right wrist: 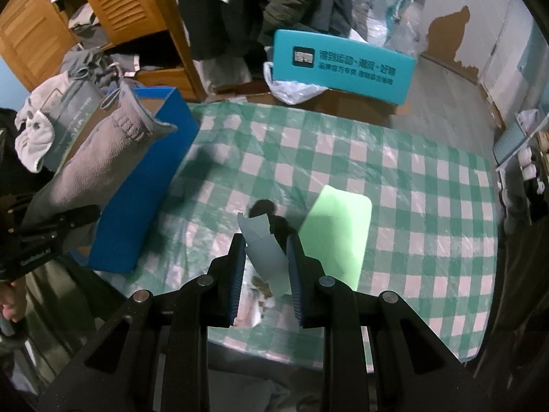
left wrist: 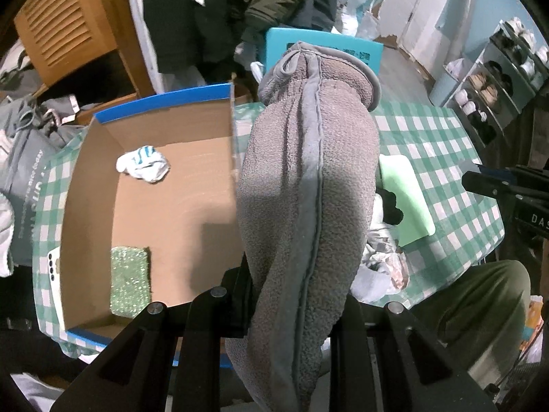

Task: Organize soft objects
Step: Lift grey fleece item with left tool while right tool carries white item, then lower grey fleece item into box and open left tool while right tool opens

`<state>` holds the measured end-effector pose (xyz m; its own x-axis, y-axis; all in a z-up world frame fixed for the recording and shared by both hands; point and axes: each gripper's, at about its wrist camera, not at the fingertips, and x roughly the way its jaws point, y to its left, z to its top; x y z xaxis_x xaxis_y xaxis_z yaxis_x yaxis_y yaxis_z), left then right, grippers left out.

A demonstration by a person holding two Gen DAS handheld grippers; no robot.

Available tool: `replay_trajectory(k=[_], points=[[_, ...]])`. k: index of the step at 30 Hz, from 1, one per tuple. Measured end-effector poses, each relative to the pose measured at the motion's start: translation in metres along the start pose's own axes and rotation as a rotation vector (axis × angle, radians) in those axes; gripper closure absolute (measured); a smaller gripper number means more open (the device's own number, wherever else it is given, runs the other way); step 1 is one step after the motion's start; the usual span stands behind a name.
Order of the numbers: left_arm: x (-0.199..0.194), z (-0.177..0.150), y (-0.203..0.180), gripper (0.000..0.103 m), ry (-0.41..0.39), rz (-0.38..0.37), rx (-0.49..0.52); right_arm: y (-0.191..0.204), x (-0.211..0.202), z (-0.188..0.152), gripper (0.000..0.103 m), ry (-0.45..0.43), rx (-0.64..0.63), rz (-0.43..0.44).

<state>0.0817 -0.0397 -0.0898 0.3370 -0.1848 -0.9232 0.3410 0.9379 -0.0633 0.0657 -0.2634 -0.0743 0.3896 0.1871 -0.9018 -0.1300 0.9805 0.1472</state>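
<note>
My left claw pinches a grey fleece; my right a blue-grey cloth, both above the checked tablecloth (wardrobe beyond).

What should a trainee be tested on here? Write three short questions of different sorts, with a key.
1. True or false: the cardboard box is empty.
2. What does the left gripper hold? A: grey fleece cloth. B: glass jar. C: shoe.
3. Short answer: which gripper pinches the blue-grey scrap?

Key: 1 false, a white striped cloth and a sparkly green sponge lie inside; 2 A; 3 the right gripper.
</note>
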Motion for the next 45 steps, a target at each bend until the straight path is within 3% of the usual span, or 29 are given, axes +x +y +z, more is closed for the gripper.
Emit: replay_trajectory(k=[15, 37, 40, 43, 45], points=[[-0.022, -0.018, 0.065, 0.082, -0.035, 0.033, -0.103, 0.080, 0.011, 0.033, 0.080, -0.003, -0.094, 0.053], [-0.001, -0.036, 0.154, 0.082, 0.005, 0.055, -0.267, 0.218, 0.081, 0.069, 0.080, 0.089, -0.246, 0.152], [0.004, -0.034, 0.157, 0.081, 0.011, 0.052, -0.272, 0.226, 0.092, 0.072, 0.080, 0.108, -0.249, 0.153], [0.012, -0.033, 0.160, 0.074, 0.024, 0.043, -0.285, 0.229, 0.099, 0.074, 0.079, 0.120, -0.243, 0.159], [0.014, -0.032, 0.161, 0.071, 0.030, 0.037, -0.293, 0.232, 0.103, 0.075, 0.074, 0.129, -0.246, 0.162]])
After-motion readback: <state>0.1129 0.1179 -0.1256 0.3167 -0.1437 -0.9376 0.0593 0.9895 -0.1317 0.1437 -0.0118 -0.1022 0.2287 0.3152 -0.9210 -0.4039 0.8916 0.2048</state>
